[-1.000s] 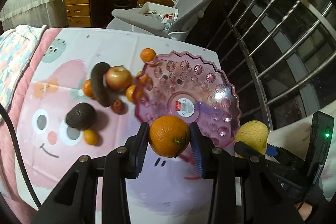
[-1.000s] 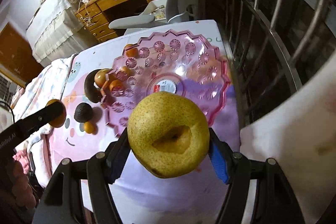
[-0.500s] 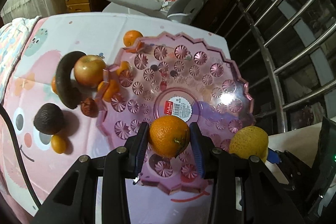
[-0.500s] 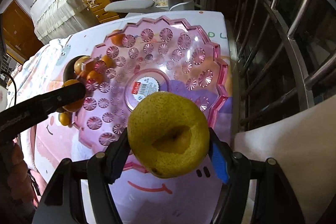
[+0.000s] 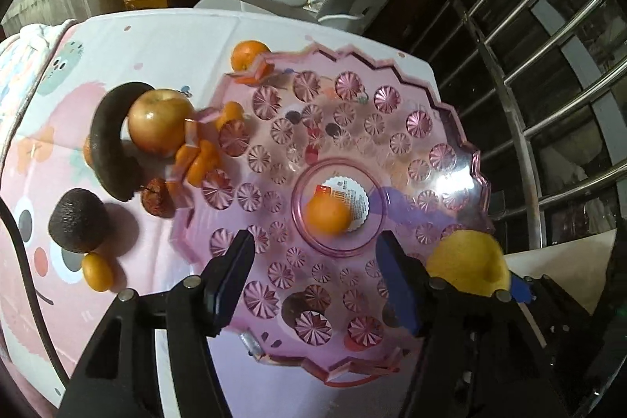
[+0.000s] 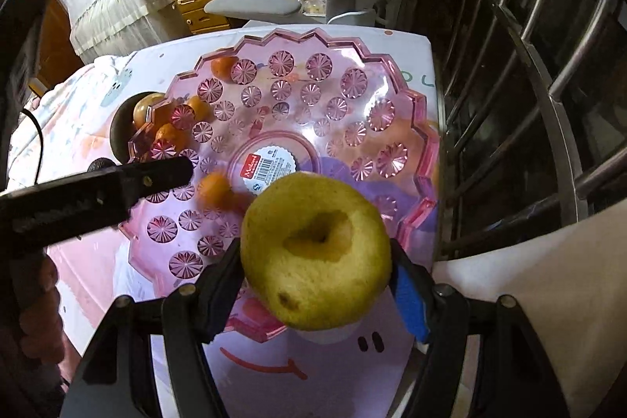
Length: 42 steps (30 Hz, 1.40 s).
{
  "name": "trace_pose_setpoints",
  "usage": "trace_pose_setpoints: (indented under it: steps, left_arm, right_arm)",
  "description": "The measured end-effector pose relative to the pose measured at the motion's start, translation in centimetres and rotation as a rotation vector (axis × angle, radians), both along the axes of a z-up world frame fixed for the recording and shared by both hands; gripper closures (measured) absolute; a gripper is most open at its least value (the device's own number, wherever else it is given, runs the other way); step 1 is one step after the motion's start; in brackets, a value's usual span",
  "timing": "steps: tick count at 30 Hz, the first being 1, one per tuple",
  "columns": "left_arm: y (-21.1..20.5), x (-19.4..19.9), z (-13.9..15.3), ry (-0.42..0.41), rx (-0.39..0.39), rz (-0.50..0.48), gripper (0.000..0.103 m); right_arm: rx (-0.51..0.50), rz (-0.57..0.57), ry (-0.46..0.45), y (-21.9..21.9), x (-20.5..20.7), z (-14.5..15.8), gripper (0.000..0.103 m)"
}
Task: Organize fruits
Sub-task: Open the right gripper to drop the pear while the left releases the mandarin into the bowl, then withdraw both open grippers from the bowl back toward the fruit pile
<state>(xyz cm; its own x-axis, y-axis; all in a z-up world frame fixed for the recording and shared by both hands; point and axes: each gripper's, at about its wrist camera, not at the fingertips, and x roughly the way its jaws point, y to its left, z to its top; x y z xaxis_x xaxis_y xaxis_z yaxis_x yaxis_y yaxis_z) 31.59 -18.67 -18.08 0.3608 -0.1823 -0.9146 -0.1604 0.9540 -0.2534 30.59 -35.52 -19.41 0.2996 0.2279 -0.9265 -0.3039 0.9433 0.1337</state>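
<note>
Now the left gripper [image 5: 313,263] is opening, empty, over the orange [image 5: 328,215]; the right gripper [image 6: 317,271] clamps the pear [image 6: 315,249].

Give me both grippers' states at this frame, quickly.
Left gripper: jaws opening, nothing between them; the orange lies in the pink fruit plate.
Right gripper: shut on the yellow pear.

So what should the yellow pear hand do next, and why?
Probably lower the pear and let go. The right gripper holds it over the pink plate's near rim, and the left gripper is opening, its orange already on the plate.
</note>
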Motion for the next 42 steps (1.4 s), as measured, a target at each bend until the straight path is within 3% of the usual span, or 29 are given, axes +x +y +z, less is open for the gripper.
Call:
trace_pose_setpoints:
  steps: [13,22,32,42]
  left_arm:
    - [5.2,-4.1,3.7,-0.047,0.019,0.099,0.040]
    - [9.2,-7.4,5.3,-0.089,0.018,0.141,0.040]
    - [14.3,-10.2,5.8,-0.071,-0.005,0.014,0.040]
    - [20.9,-12.8,6.3,-0.040,-0.015,-0.169,0.030]
  right_arm:
    - [0.045,-0.056,0.040,1.0,0.0,0.3,0.028]
    - [0.056,-0.061,0.002,3.3,-1.4,2.5,0.028]
    - [0.067,-0.192,-0.027,6.4,-5.2,5.0,0.028]
    - [0.150,-0.386,0.010,11.8,-10.8,4.8,0.028]
